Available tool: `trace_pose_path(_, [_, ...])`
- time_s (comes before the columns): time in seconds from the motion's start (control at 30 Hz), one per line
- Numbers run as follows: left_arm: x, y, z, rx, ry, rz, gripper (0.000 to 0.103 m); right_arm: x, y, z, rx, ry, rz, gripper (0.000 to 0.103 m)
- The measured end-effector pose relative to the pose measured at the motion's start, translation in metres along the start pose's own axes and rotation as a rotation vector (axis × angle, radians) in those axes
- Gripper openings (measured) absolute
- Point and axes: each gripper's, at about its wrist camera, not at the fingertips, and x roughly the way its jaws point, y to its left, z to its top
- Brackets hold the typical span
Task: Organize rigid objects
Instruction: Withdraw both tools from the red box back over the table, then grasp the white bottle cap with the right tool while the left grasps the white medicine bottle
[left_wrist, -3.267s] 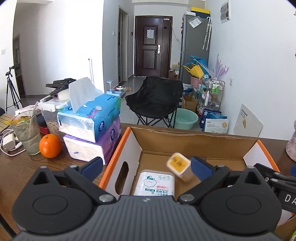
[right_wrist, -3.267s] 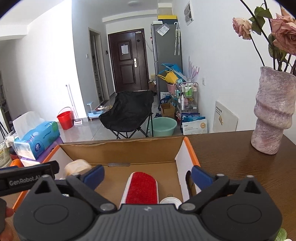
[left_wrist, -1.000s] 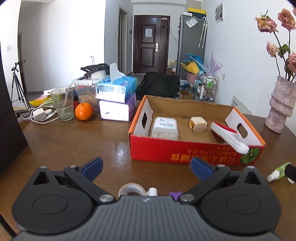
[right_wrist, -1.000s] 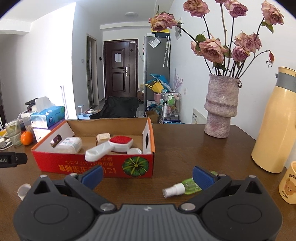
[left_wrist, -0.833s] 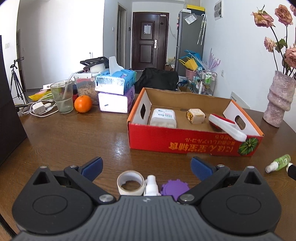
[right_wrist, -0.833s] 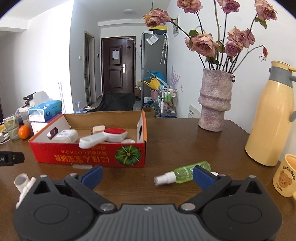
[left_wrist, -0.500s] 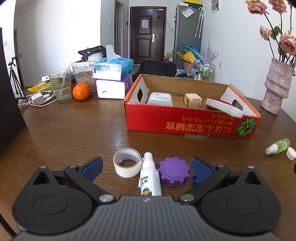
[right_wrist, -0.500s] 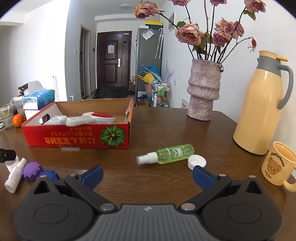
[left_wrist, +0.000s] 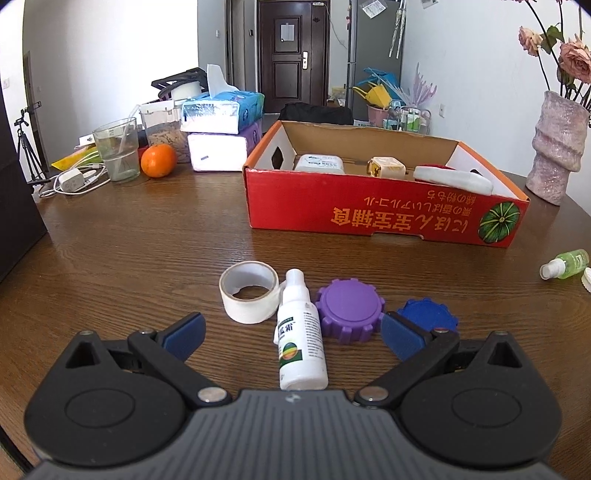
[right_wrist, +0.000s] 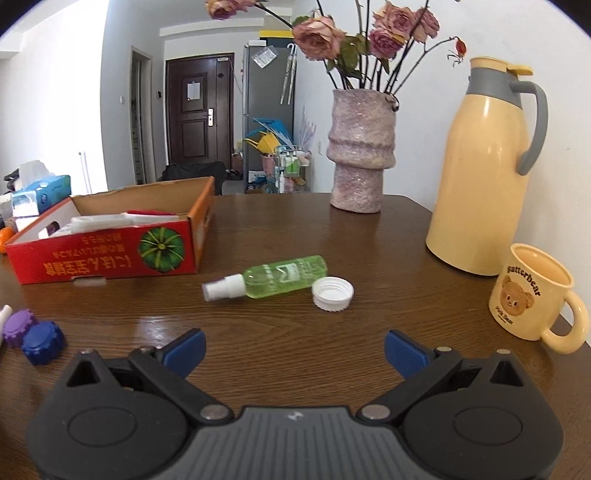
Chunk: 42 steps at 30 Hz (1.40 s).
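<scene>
A red cardboard box (left_wrist: 384, 218) stands on the wooden table and holds a white wipes pack (left_wrist: 320, 163), a small yellow cube (left_wrist: 386, 168) and a white-and-red lint brush (left_wrist: 452, 179). My left gripper (left_wrist: 291, 334) is open and empty, low over a white spray bottle (left_wrist: 300, 332), with a tape roll (left_wrist: 249, 291), a purple cap (left_wrist: 350, 310) and a blue cap (left_wrist: 428, 317) around it. My right gripper (right_wrist: 293, 349) is open and empty, behind a green spray bottle (right_wrist: 273, 278) and a white cap (right_wrist: 332, 293). The box also shows in the right wrist view (right_wrist: 103, 258).
Tissue packs (left_wrist: 221, 125), an orange (left_wrist: 158, 160), a glass (left_wrist: 116, 149) and a charger (left_wrist: 72, 181) stand at the far left. A pink vase (right_wrist: 360, 151), a yellow thermos (right_wrist: 487, 177) and a bear mug (right_wrist: 532, 295) stand at the right.
Both grippers have pulled back from the box toward the near side of the table and lowered. The loose items on the table have come into view in front of them.
</scene>
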Motion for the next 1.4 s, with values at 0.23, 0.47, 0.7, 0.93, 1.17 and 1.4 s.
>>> trace_pose_path(0.23, [0.012, 0.000, -0.003, -0.004, 0.036, 0.002, 0.103, 0.015, -0.022, -0.003, 0.050, 0.005, -0.024, 0.103])
trace_pose_path(0.47, [0.018, 0.001, -0.006, -0.003, 0.079, 0.034, 0.085, 0.028, -0.030, -0.004, 0.036, 0.017, -0.031, 0.103])
trace_pose_path(0.7, [0.017, 0.001, -0.007, 0.006, 0.087, -0.010, 0.029, 0.049, -0.044, 0.004, 0.034, 0.023, -0.034, 0.103])
trace_pose_path(0.93, [0.017, 0.002, -0.006, -0.002, 0.082, -0.015, 0.029, 0.081, -0.040, 0.015, -0.031, 0.032, -0.020, 0.099])
trace_pose_path(1.17, [0.015, 0.004, -0.005, -0.006, 0.077, -0.025, 0.029, 0.109, -0.046, 0.026, -0.015, 0.069, 0.004, 0.087])
trace_pose_path(1.4, [0.019, 0.006, -0.005, -0.013, 0.084, -0.018, 0.029, 0.124, -0.051, 0.033, 0.002, 0.087, 0.051, 0.038])
